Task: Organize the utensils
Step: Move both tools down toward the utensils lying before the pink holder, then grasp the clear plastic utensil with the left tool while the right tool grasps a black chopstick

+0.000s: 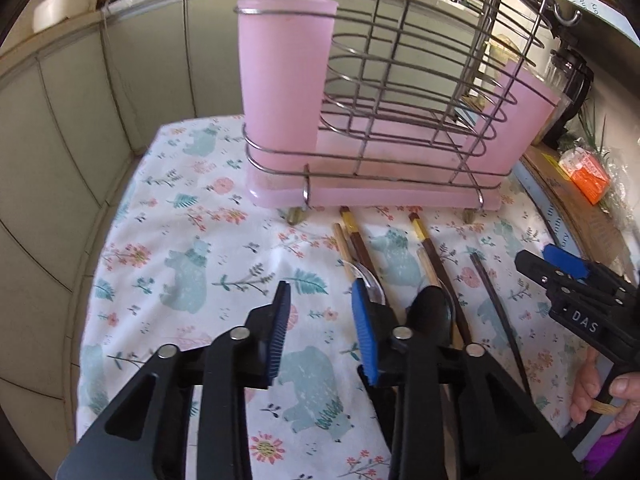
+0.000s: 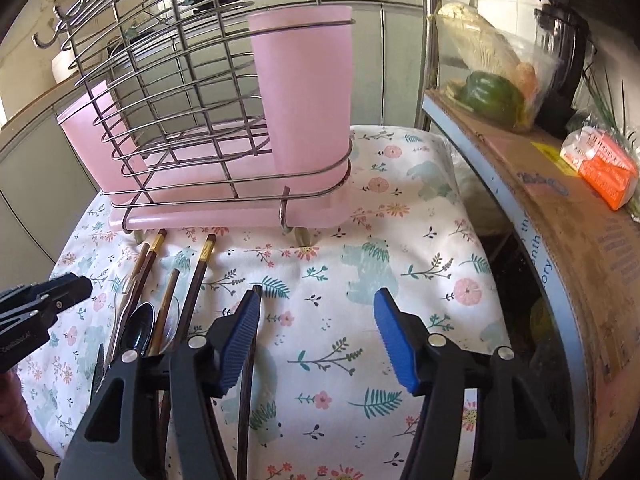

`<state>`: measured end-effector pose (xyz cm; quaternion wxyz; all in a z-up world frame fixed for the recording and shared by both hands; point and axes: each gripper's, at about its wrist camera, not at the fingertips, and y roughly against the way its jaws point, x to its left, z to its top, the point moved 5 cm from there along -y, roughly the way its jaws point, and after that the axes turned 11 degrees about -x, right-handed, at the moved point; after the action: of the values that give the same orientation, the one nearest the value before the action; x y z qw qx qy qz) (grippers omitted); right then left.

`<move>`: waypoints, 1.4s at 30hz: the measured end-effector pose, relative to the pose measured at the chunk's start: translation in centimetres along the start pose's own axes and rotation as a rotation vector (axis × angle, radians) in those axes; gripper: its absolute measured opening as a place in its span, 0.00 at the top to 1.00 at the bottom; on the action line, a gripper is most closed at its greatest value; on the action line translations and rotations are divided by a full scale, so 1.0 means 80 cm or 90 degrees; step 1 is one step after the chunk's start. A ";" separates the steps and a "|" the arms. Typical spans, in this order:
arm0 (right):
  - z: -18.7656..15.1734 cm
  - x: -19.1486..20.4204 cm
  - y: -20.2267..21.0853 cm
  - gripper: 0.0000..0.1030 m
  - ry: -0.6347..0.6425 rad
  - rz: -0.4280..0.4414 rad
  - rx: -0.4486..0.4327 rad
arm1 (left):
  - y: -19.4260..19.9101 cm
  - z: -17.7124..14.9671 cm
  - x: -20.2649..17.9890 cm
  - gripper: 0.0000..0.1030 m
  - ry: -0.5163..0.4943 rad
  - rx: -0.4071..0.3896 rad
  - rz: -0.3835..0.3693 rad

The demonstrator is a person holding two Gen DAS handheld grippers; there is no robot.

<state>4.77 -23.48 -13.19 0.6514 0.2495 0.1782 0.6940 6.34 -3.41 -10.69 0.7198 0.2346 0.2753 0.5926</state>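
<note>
A wire utensil rack [image 1: 400,92] on a pink tray holds a tall pink cup [image 1: 284,80] at one end and a second pink cup [image 1: 520,120] at the other; it also shows in the right wrist view [image 2: 192,120]. In front of it, several chopsticks [image 1: 360,244] and spoons [image 1: 370,280] lie on the floral cloth [image 1: 180,260]. My left gripper [image 1: 320,320] is open and empty above the cloth, just left of the utensils. My right gripper [image 2: 316,332] is open and empty, with a dark chopstick [image 2: 244,380] under its left finger and the other utensils [image 2: 168,304] to its left.
A cardboard box [image 2: 560,208] stands right of the cloth with an orange packet [image 2: 604,168] and a bag of vegetables [image 2: 496,80] on it. A metal pole [image 2: 430,40] rises behind the cloth's right corner. Grey-green cabinet panels [image 1: 100,120] lie left and behind.
</note>
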 end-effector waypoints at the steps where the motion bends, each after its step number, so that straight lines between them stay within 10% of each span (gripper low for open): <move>1: 0.000 -0.001 0.000 0.44 -0.003 0.004 0.001 | -0.002 -0.002 -0.002 0.72 0.010 0.015 -0.020; 20: -0.009 0.009 -0.015 0.60 -0.016 0.061 0.050 | -0.050 -0.004 -0.025 0.84 0.027 0.081 -0.076; 42: -0.017 0.034 -0.021 0.64 -0.013 0.084 0.088 | 0.010 0.028 -0.019 0.98 -0.018 -0.078 -0.004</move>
<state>5.26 -20.55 -14.97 0.5873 0.3120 0.2021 0.7190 7.10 -4.82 -8.32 0.7383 0.1973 0.2292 0.6029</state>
